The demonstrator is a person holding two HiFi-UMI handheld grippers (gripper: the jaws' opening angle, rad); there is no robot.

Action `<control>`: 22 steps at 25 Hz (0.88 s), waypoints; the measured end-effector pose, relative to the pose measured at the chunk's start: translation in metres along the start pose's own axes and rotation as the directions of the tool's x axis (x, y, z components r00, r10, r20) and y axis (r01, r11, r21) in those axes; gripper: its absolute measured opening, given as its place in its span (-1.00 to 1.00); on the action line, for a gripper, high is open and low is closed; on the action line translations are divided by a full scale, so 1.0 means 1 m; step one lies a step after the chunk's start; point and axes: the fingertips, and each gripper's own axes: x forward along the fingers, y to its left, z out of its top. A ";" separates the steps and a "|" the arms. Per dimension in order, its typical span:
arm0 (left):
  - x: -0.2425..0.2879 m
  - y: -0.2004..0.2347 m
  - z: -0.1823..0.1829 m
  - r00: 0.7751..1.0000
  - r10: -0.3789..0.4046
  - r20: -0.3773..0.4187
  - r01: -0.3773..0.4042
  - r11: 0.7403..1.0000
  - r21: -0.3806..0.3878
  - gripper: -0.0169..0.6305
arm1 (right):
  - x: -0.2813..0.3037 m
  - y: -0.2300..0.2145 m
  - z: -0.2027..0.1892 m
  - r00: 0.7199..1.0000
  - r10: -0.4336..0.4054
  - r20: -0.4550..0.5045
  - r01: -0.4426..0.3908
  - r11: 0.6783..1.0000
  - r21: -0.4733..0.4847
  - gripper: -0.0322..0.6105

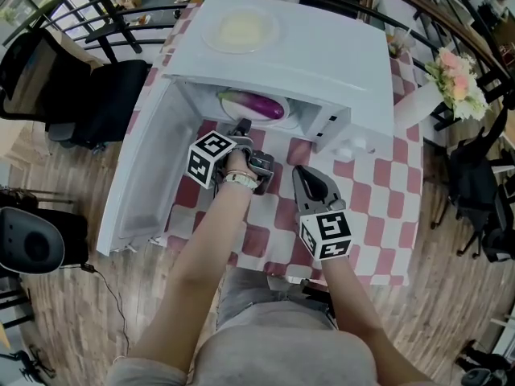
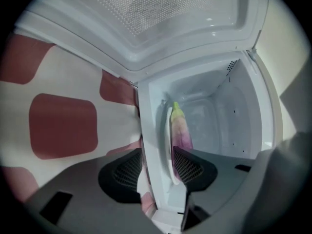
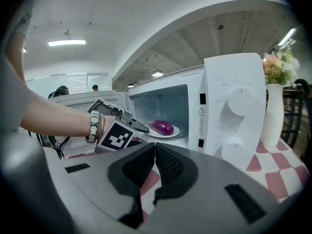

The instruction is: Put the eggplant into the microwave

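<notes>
I can read no words or numbers. The microwave (image 3: 234, 72) panel bears a small warning triangle (image 3: 201, 110), nine o'clock of its upper knob (image 3: 237, 101). Square coded markers cover my left cube (image 1: 211, 158) and right cube (image 1: 326, 236).

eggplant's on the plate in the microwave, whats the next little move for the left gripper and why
Probably draw the left gripper straight back, clear of the microwave mouth. Its jaws stand apart and grip nothing, the eggplant already lies on the plate inside, and the open door likely can't swing shut while the gripper sits at the opening.
</notes>
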 end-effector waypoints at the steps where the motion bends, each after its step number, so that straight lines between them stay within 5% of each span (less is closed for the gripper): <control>1: -0.001 0.003 0.000 1.000 0.006 0.002 -0.006 1.000 -0.001 -0.36 | 0.001 0.001 0.000 1.000 0.003 -0.001 -0.003 1.000 0.000 -0.82; 22: 0.033 -0.001 0.004 0.999 0.045 -0.031 -0.045 0.999 0.010 -0.23 | 0.009 -0.009 0.000 1.000 -0.015 -0.011 0.016 1.000 0.018 -0.82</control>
